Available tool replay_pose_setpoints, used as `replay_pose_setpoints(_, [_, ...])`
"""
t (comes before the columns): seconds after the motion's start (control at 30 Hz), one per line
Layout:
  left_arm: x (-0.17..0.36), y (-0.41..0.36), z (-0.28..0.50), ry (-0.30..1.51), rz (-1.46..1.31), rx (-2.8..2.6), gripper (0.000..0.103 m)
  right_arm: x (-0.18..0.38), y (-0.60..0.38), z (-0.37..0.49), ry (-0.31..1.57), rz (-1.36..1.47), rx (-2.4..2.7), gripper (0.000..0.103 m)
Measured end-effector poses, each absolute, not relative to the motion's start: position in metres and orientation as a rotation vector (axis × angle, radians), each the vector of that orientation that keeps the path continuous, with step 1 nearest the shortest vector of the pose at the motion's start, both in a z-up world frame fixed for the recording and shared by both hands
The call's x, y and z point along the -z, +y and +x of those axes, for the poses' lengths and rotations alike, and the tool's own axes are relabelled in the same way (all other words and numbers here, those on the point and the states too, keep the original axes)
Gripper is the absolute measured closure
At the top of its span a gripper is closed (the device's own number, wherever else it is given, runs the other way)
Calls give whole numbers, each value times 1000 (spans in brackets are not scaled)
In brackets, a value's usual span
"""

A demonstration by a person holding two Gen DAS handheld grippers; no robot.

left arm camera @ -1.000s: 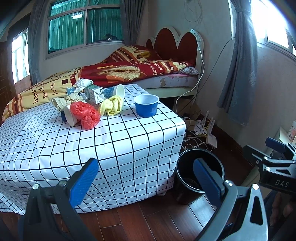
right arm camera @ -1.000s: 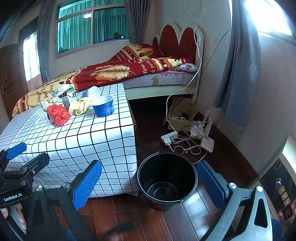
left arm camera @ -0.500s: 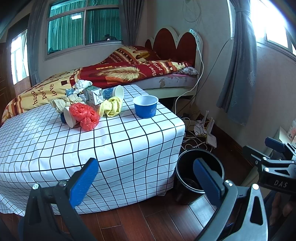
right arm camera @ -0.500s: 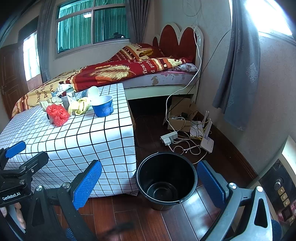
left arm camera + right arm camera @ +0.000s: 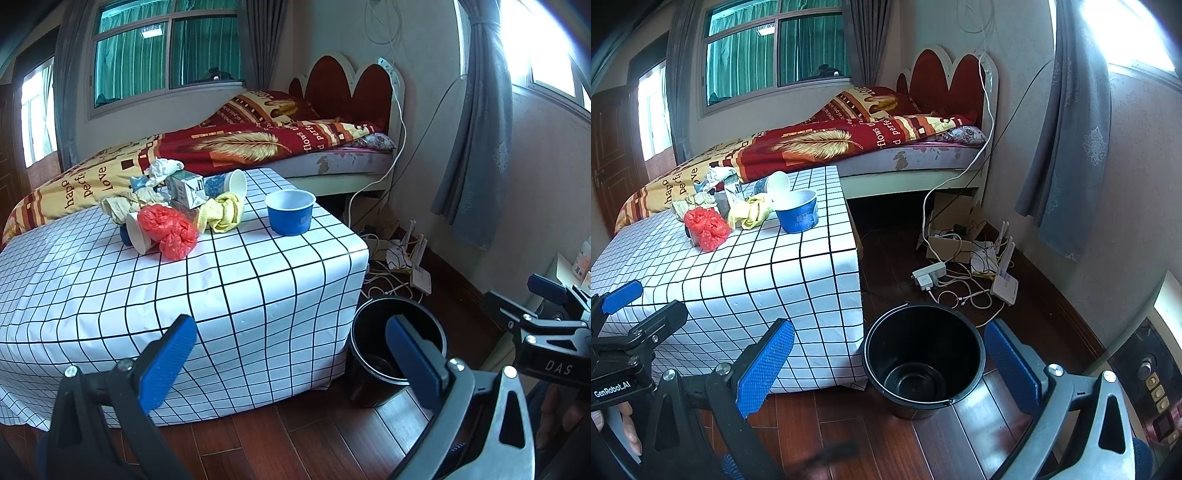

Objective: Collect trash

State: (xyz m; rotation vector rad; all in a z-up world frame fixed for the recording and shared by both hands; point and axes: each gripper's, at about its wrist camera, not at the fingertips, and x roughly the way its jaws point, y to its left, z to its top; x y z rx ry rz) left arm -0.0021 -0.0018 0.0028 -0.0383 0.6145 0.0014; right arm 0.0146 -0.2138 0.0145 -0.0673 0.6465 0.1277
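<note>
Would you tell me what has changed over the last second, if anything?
Almost nothing: both views drift only slightly. The left gripper and right gripper remain open and empty, nothing was grasped or released. The trash pile, blue bowl and black bucket stay put.

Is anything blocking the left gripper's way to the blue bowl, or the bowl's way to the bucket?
Nothing visible does. The left gripper is open with bare tablecloth ahead of the blue bowl, which stands apart from the trash pile. The black bucket sits open beside the table.
</note>
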Motion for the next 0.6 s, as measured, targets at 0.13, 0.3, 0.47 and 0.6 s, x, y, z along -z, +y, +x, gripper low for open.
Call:
replay_pose_setpoints(0.13, [-3, -2, -2, 614, -37, 0, 0, -14, -213, 15, 646, -66, -127, 0])
replay_pose_setpoints(0.3, [0, -2, -2, 616, -37, -1, 0, -13, -215, 14, 647, -66, -126, 0])
replay_pose_setpoints(0.47, [1, -2, -3, 617, -38, -2, 0, -12, -217, 14, 651, -57, -124, 0])
replay_pose_setpoints(0.6, [1, -2, -3, 618, -38, -2, 0, -11, -217, 13, 650, -59, -127, 0])
